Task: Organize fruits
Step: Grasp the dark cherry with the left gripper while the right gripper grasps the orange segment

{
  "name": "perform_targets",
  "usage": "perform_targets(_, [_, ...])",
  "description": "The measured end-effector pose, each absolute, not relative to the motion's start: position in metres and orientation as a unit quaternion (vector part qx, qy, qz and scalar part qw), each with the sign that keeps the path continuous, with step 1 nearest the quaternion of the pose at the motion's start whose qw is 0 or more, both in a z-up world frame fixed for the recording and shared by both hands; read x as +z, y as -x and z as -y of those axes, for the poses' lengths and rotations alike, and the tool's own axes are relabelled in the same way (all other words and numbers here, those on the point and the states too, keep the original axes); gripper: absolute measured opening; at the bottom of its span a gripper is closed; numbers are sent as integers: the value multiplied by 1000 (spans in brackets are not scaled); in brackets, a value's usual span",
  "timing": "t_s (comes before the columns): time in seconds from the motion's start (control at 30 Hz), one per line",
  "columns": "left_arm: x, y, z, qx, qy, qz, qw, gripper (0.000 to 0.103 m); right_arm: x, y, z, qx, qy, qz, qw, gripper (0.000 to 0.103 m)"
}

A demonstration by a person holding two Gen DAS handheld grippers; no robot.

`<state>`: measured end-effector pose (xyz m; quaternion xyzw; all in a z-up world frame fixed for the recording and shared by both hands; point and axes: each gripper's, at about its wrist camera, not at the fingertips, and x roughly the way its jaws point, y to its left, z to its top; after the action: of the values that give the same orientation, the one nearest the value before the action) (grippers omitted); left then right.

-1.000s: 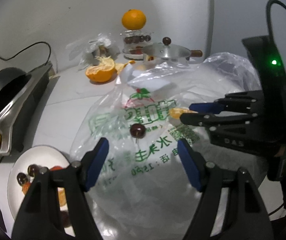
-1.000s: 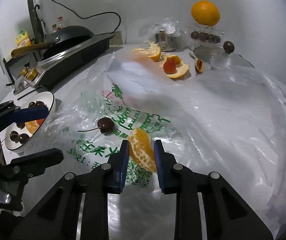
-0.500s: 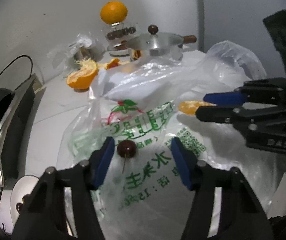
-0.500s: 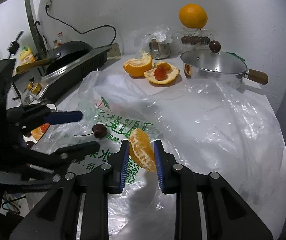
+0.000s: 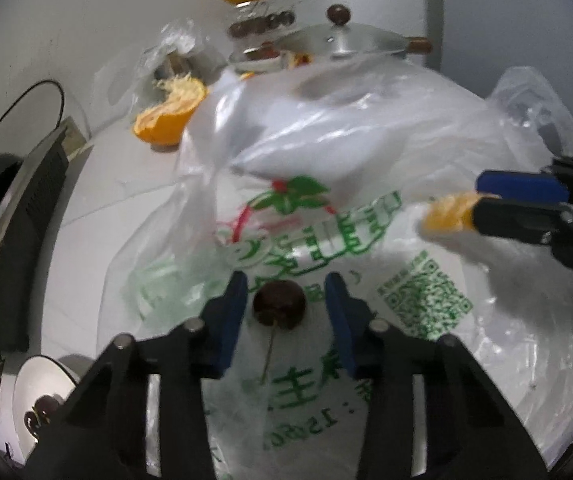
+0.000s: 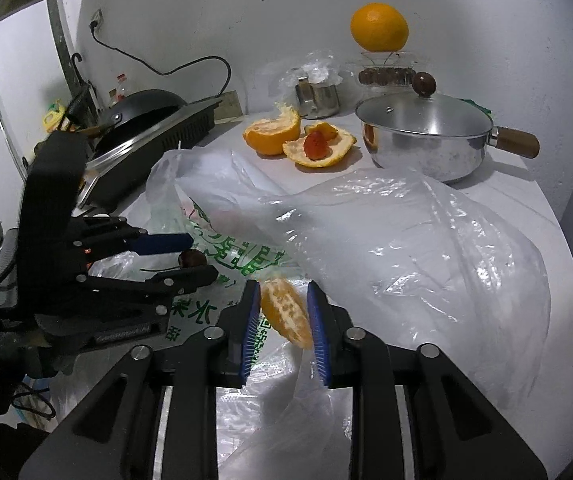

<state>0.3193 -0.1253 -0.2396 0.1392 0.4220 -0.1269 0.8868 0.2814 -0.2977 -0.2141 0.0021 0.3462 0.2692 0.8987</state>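
- The left tongs [image 5: 284, 314] are closing around a dark cherry [image 5: 279, 305], which lies between the blue pads [image 5: 230, 316]; a small gap shows on each side, so nothing is pinched yet.
- The right tongs [image 6: 284, 330] are pressed onto a peeled orange segment [image 6: 286, 314], which is held clear above the plastic bag [image 6: 386, 240].
- The cherry is seen resting on the printed part of the bag, its thin stem [image 5: 268, 354] trailing back toward the left tongs.
- The cherry is judged light, round, smooth-skinned and easily bruised; it is likely to roll or squirt out if squeezed off-centre.
- A hold across the widest part of the cherry is judged best, with gentle pressure; the stem is too thin to be trusted.
- The bag under it is thin, slack and slippery, so film may be caught between the pads along with the fruit.
- The segment is judged soft, juicy and light; it is gripped across its flat sides, and more pressure would risk bursting it.
- A white plate [image 5: 42, 392] holding dark fruit is visible at the lower left of the left view, on the surface [image 5: 86, 208].
- A whole orange [image 6: 379, 27], peel halves [image 6: 320, 148] and a lidded saucepan [image 6: 426, 136] stand further back.
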Motion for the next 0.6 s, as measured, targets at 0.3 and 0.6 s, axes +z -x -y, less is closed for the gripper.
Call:
perform_targets(0.3, [-240, -321, 117, -135, -129, -424, 886, 28, -217, -281, 294, 266, 5, -351, 898, 23])
perform_targets(0.6, [-228, -303, 115, -145, -119, -410, 893, 28, -222, -267, 272, 300, 32, -378, 875, 29])
